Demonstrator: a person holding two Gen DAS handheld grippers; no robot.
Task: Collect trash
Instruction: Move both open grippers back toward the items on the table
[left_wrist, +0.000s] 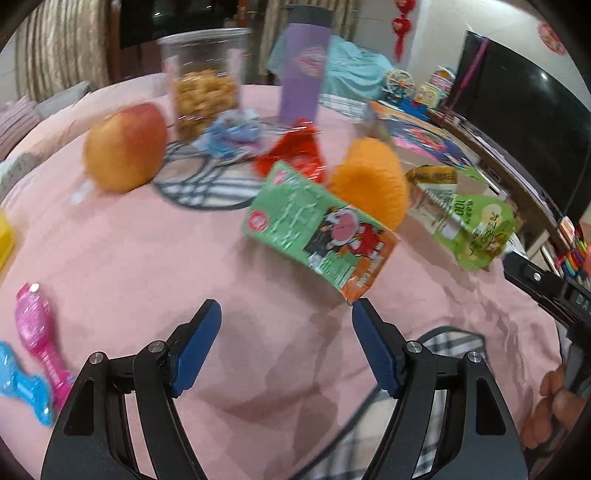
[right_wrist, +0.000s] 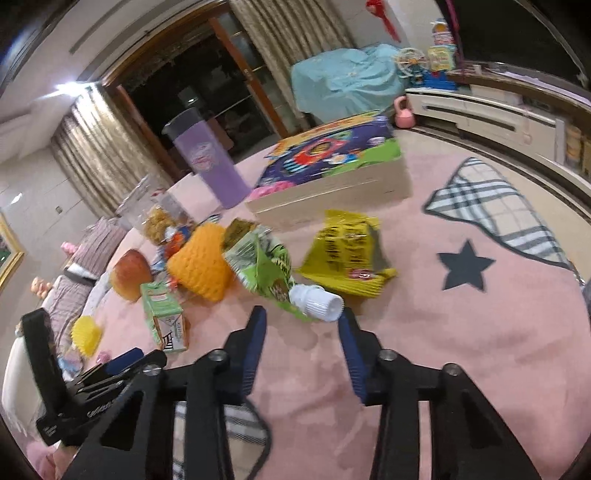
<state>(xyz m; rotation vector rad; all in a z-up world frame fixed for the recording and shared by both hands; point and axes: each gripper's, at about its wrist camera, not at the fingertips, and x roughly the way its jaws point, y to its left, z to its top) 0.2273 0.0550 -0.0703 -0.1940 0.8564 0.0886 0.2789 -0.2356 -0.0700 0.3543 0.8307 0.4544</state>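
A home living room: pink rug (right_wrist: 461, 332), curtains (right_wrist: 92, 147) at a glass door (right_wrist: 207, 92), television (left_wrist: 524, 122), toys (right_wrist: 424, 66).

The right tongs (right_wrist: 302, 319) hang with jaws spread over a pink rug (right_wrist: 461, 350). Just ahead lies a green pouch (right_wrist: 266, 267), its white cap (right_wrist: 317, 301) near the right tip. A yellow wrapper (right_wrist: 347, 254) sits beside it, a green carton (right_wrist: 164, 314) farther left.
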